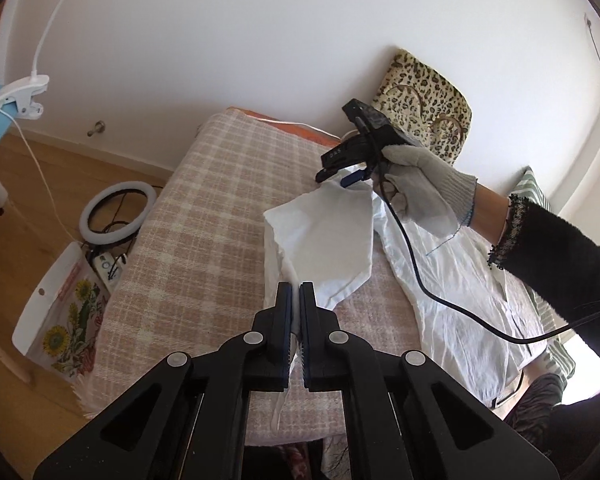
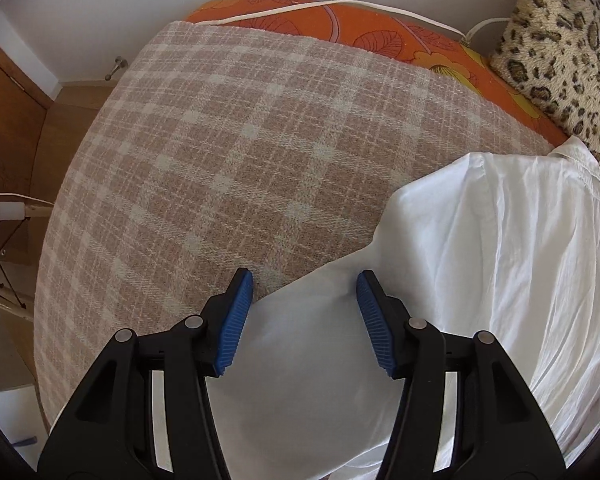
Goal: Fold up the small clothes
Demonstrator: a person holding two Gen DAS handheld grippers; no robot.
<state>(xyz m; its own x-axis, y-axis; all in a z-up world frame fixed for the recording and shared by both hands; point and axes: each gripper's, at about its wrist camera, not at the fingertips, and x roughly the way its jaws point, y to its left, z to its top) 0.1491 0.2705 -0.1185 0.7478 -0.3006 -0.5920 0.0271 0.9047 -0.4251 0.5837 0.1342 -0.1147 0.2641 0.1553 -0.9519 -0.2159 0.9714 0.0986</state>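
The left gripper (image 1: 296,292) is pinching a white shirt (image 1: 452,280) lying on the bed (image 1: 204,208); the right gripper (image 1: 340,176) is hovering above.

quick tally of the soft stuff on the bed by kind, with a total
white shirt: 1
plaid blanket: 1
leopard cushion: 1
orange sheet: 1
striped pillow: 1
total: 5
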